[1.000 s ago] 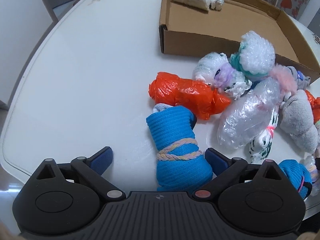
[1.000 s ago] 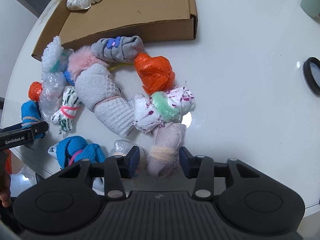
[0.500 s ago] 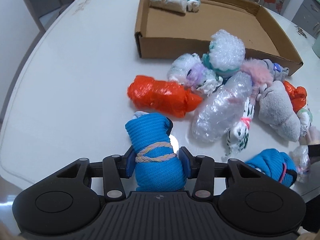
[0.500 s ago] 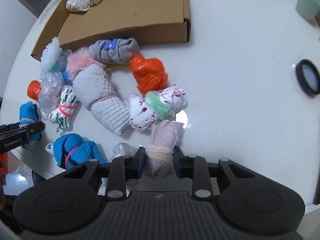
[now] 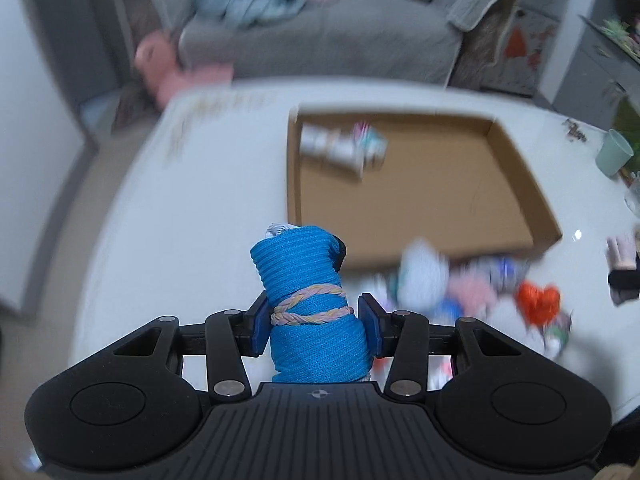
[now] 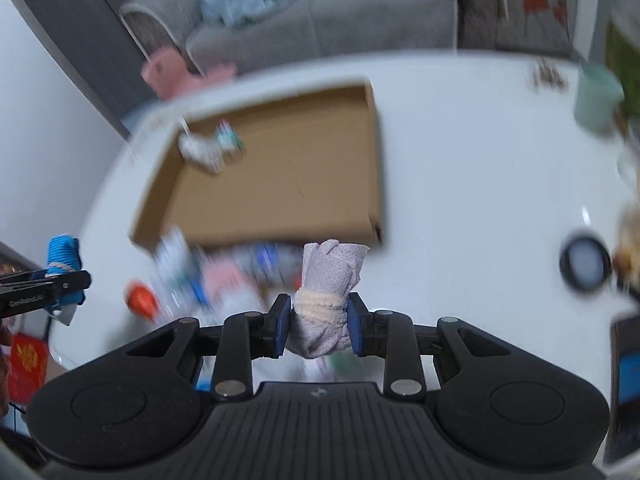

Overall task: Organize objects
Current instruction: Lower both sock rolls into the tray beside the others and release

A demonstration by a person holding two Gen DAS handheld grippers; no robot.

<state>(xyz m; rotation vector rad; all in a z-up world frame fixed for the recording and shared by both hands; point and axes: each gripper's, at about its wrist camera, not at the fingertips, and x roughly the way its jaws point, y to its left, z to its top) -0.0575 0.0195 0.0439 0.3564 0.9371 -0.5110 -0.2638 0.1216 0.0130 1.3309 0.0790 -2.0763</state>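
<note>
Two bundles are in the air at once, one in each gripper, so the step in hand looks like the carry from the pile to the box.

From the left wrist: the left gripper [image 5: 314, 322] has its jaws pinched on the blue sock roll [image 5: 310, 304], the pads pressing on either side of the braided band [image 5: 312, 308] around its middle. The roll stands upright between the fingers, clear of the white table [image 5: 192, 220]. Beyond it lies the open cardboard box [image 5: 460, 184], holding one pale rolled bundle [image 5: 340, 148] in its far left corner; the rest of its floor is bare. The remaining bundles [image 5: 472, 292] lie blurred on the table just outside the box's near wall, an orange one [image 5: 538, 304] among them.

From the right wrist: the right gripper [image 6: 319, 322] is clamped on a grey sock roll [image 6: 330, 300], its pads squeezing a cream band [image 6: 320, 304] at the waist. This roll too hangs clear of the table, with the box ahead and slightly left. At the far left edge the other gripper shows with its blue roll.

The next move, as I judge it, calls for carrying each roll over the near wall and lowering it onto the bare floor, apart from the bundle already there, before the jaws spread. Heavy blur makes the pile's details uncertain.
</note>
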